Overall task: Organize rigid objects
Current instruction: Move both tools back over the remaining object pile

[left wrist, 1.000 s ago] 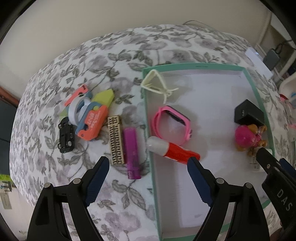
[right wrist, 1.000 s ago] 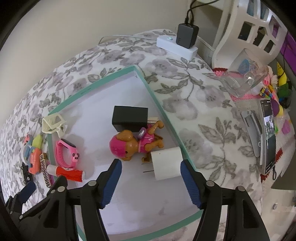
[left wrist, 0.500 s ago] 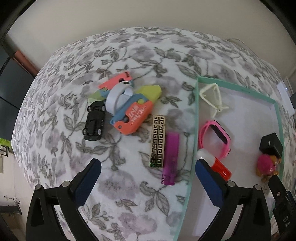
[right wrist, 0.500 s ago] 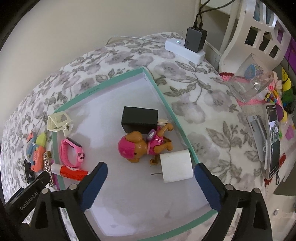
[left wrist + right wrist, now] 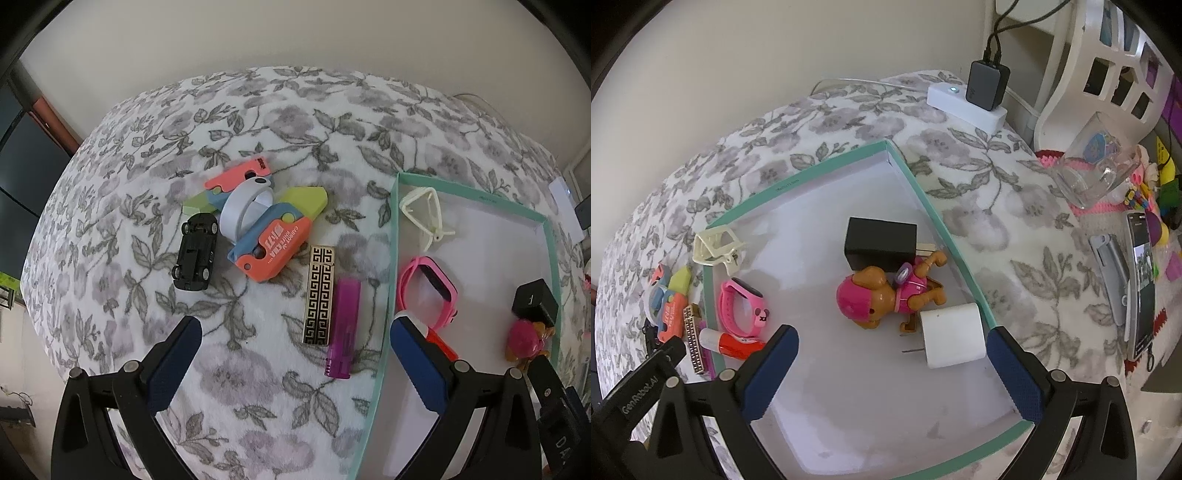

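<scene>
Black toy car left-wrist only, white charger right-wrist only

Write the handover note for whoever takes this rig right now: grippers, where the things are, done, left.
Left gripper: jaws wide open after just opening, empty, over the floral cloth.
Right gripper: jaws wide open after just opening, empty, over the tray.

In the tray: white charger, pup figure, black adapter, pink watch, red tube, cream clip.

Left on the cloth: purple lighter, gold patterned lighter, orange toy knife, second toy knife, grey band, black toy car.
</scene>
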Available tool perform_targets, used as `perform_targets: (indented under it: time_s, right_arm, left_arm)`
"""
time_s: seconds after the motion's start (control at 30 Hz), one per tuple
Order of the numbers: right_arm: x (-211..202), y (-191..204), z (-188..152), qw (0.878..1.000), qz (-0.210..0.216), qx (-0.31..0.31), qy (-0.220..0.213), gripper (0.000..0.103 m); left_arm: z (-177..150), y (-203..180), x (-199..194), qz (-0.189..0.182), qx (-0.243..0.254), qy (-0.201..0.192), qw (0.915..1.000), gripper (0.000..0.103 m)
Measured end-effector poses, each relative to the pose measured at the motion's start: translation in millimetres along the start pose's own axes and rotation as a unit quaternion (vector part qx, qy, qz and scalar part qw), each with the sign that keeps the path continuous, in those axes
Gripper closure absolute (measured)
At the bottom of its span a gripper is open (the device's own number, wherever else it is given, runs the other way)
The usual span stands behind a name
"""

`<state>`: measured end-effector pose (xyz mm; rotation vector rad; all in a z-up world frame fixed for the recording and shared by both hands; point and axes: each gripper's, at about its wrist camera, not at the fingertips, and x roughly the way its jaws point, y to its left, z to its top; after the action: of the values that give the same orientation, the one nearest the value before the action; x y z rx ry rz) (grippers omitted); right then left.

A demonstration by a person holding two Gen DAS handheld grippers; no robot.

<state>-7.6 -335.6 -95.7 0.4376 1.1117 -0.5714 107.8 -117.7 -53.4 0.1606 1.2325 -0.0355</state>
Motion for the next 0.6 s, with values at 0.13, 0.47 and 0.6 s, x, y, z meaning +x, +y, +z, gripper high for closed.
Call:
perform_targets:
  time_s: [0.13, 0.47, 0.6]
  right_arm:
    - [-1.9, 15.0, -2.0, 0.999, 0.034, -0.007, -0.007, 0.0]
    - [-11.6, 59.5, -10.5, 0.992, 0.117, -0.022, -0.039, 0.0]
    - [-9.1, 81.5, -14.3, 0.991, 0.119, -0.054, -0.036, 0.0]
  left_arm:
    - [3.7, 13.5, -2.1, 0.003, -0.017, -0.004, 0.9998, 0.001]
    - [11.4, 63.8, -11.6, 0.003, -0.073, -0.024, 0.997, 0.001]
    - [14.1, 83.8, -10.3, -0.007, -0.095, -0.021, 0.9952, 0.001]
